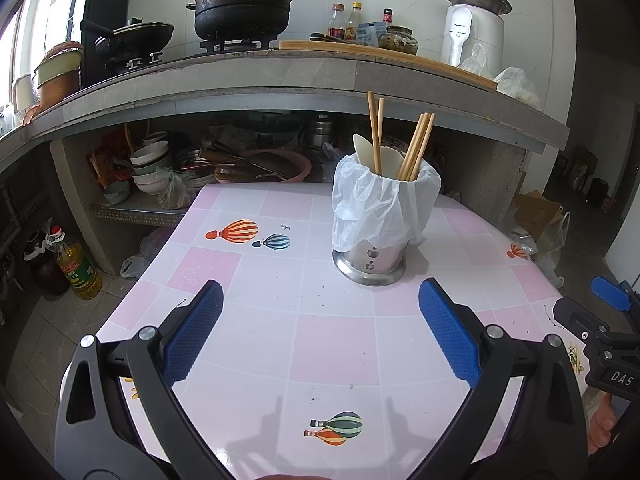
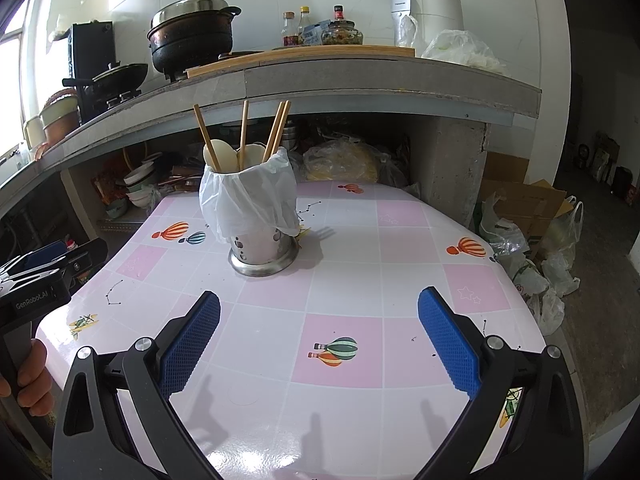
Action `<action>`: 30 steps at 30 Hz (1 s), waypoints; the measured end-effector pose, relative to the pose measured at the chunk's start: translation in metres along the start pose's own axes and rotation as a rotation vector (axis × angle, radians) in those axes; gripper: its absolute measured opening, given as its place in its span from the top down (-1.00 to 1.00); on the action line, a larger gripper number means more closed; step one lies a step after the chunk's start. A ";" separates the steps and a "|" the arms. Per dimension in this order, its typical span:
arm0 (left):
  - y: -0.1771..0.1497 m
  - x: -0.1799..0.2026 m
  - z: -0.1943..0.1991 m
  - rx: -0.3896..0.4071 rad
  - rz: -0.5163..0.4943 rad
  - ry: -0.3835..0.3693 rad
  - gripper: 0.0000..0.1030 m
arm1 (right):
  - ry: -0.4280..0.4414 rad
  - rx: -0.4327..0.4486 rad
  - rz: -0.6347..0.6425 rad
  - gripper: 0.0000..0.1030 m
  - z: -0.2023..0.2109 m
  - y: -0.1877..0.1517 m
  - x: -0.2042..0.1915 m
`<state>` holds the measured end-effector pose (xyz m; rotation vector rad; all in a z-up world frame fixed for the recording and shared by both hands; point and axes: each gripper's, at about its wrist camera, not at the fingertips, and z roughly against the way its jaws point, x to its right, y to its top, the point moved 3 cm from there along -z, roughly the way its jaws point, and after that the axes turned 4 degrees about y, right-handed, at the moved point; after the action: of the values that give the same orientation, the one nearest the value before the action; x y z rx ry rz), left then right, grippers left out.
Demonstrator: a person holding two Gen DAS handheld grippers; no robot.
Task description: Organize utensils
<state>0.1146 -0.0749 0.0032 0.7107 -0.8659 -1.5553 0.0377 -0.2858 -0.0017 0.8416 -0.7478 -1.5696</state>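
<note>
A steel utensil holder (image 1: 374, 262) (image 2: 262, 248) stands on the pink-tiled table (image 1: 280, 288) (image 2: 360, 248), its top wrapped in a white plastic bag (image 1: 380, 204) (image 2: 248, 200). Several wooden chopsticks (image 1: 418, 148) (image 2: 276, 130) and pale spoons (image 1: 366, 152) (image 2: 220, 156) stick up out of it. My left gripper (image 1: 320, 332) hangs open over the near table, short of the holder, nothing between its blue pads. My right gripper (image 2: 319, 336) is likewise open and empty, with the holder ahead to its left. Each gripper shows at the edge of the other's view (image 1: 608, 320) (image 2: 44, 276).
Behind the table runs a stone counter (image 1: 280, 76) (image 2: 360, 76) with a black pot (image 1: 244, 4), a wok, bottles, a cutting board and a white appliance (image 1: 472, 28). Bowls and pans fill the shelf below. An oil bottle (image 1: 76, 264) stands on the floor left; bags and cardboard boxes (image 2: 532, 216) lie right.
</note>
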 end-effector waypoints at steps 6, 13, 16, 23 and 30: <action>0.000 0.000 -0.001 -0.001 0.001 -0.002 -0.84 | 0.000 0.003 0.004 -0.87 0.002 0.002 -0.001; 0.000 0.000 -0.001 -0.001 0.000 -0.001 -0.84 | 0.000 0.002 0.005 -0.87 0.002 0.002 -0.001; -0.001 0.000 -0.001 -0.001 0.000 -0.002 -0.84 | 0.001 0.003 0.005 -0.87 0.002 0.002 -0.001; 0.000 0.001 -0.001 0.001 -0.002 -0.002 -0.84 | 0.002 0.002 0.004 -0.87 0.002 0.003 -0.001; 0.000 0.001 -0.001 0.000 -0.003 -0.002 -0.84 | 0.001 0.001 0.003 -0.87 0.002 0.002 -0.001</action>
<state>0.1150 -0.0756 0.0029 0.7110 -0.8670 -1.5586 0.0376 -0.2847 0.0015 0.8416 -0.7490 -1.5661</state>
